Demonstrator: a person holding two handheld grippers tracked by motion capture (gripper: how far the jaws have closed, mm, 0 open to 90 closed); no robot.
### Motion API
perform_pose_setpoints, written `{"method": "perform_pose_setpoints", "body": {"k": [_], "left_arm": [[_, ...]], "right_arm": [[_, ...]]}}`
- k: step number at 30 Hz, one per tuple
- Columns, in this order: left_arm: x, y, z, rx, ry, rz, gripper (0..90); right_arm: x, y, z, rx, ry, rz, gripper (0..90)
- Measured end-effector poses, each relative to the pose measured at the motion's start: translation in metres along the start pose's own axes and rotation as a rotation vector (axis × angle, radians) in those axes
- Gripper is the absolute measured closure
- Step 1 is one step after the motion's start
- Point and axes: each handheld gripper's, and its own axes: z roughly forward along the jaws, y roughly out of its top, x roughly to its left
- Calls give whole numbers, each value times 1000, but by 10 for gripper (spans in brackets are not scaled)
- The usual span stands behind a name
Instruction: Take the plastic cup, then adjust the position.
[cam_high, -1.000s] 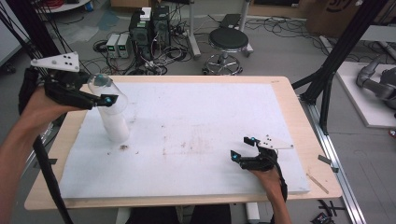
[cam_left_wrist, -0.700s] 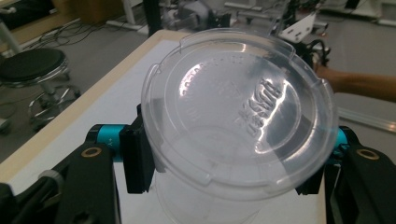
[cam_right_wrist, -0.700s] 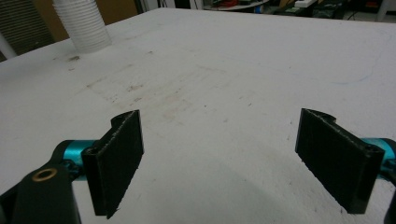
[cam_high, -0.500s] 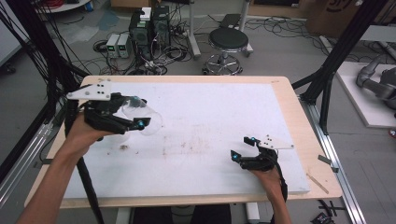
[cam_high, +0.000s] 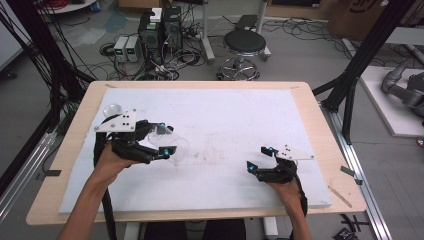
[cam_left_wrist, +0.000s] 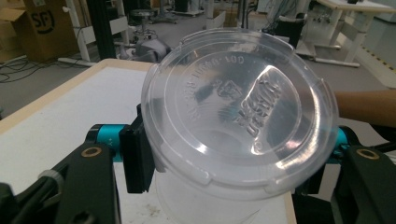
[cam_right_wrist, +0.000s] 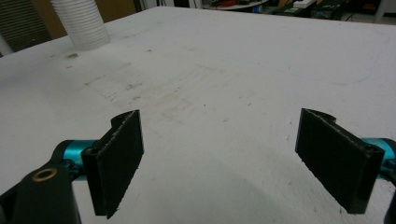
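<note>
The left gripper (cam_high: 161, 141) clamps a clear lidded cup (cam_left_wrist: 238, 116); thin walls could buckle or slip. The right gripper (cam_high: 259, 158) rests open on the surface (cam_high: 225, 110).

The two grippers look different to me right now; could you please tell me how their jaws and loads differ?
The left gripper is shut on a clear plastic cup, while the right gripper holds nothing. The left gripper's jaws clamp the cup's sides; the right gripper's jaws stand wide apart. Both have black jaws and sit low over the white table.
</note>
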Motion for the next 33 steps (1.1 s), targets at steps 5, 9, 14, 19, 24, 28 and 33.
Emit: {"method": "perform_pose_setpoints", "body": {"k": [5,9,14,19,24,28,33], "left_arm": [[2,-14,7,-9,-13,-17,364],[2,-19,12,5,-14,-23,364],[4,-22,17,6,-24,-27,364],[4,-24,18,8,-13,-28,364],[4,-24,17,10,-17,-25,364],[5,-25,17,8,-15,-31,364],[7,-26,15,0,-15,-40,364]], "right_arm": [[1,0,0,2,-6,-2,149],[1,0,0,3,-11,-5,149],[0,0,0,3,-2,1,149],[1,0,0,5,6,-3,149],[-1,0,0,4,15,15,149],[-2,1,0,8,19,7,148],[-2,2,1,6,42,9,148]]}}
